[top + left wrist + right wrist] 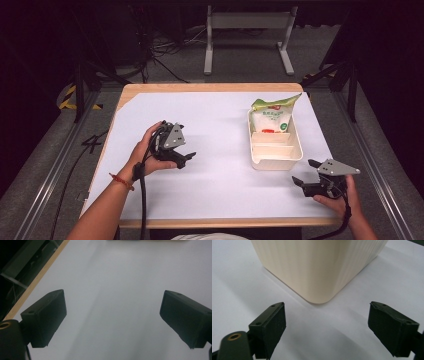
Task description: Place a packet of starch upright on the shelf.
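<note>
A cream plastic bin (276,150) with inner dividers stands on the white sheet right of centre. In its far compartment a white and green bag (272,116) stands upright. My left gripper (189,156) rests low over the sheet at the left, held by a hand, jaws wide apart with nothing between them (112,320). My right gripper (306,172) sits near the front right, just short of the bin's near right corner (319,272), open and empty (327,325).
The wooden table edge (210,222) runs along the front, and the table's left edge (35,282) lies close to the left gripper. Beyond the table are a metal stand (247,35), cables on the floor and dark frame legs (80,95).
</note>
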Demonstrator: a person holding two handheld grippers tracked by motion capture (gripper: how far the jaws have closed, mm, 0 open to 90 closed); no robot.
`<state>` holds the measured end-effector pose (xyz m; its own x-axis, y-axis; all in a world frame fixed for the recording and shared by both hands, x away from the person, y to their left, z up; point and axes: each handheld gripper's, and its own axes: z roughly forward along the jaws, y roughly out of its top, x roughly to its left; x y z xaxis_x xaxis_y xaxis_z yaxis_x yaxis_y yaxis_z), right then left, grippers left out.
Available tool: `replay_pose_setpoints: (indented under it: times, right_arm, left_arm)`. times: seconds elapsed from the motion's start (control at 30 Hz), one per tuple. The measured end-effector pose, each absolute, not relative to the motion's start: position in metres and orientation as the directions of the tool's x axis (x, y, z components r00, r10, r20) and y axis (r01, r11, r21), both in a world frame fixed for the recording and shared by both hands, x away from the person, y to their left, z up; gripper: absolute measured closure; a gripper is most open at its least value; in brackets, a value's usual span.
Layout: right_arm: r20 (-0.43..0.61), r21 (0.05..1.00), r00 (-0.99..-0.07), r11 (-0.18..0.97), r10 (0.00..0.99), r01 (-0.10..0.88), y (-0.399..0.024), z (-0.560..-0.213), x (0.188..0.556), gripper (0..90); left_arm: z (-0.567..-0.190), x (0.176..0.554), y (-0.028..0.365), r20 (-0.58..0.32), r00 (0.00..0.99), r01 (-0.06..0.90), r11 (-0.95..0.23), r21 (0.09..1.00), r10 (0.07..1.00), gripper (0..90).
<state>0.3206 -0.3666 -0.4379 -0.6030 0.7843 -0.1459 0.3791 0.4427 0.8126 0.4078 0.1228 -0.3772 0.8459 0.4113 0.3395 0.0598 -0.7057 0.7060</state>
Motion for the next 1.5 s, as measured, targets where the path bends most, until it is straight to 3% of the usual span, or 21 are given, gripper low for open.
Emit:
replay_pose_setpoints:
  times: [0.8,0.97,1.1,1.23,1.5]
  right_arm:
    - [-0.200,0.831,-0.600,0.459,0.774,0.314,-0.361,-0.431,0.315,11.2]
    - [-0.198,0.831,-0.600,0.458,0.775,0.317,-0.360,-0.431,0.315,11.3]
    - [-0.206,0.823,-0.594,0.466,0.778,0.325,-0.360,-0.431,0.316,11.6]
    - [-0.203,0.824,-0.592,0.463,0.780,0.327,-0.360,-0.432,0.317,11.7]
    - [-0.203,0.826,-0.589,0.460,0.782,0.325,-0.360,-0.432,0.319,11.8]
  left_arm:
    - [-0.418,0.367,0.207,0.294,0.783,0.209,-0.676,0.707,0.548,8.4]
    - [-0.427,0.360,0.227,0.253,0.764,0.252,-0.635,0.730,0.594,8.7]
    - [-0.435,0.353,0.250,0.142,0.729,0.298,-0.497,0.815,0.669,9.6]
    - [-0.445,0.353,0.268,0.082,0.701,0.354,-0.445,0.822,0.709,9.3]
    - [-0.454,0.348,0.280,-0.002,0.694,0.377,-0.361,0.853,0.720,9.3]
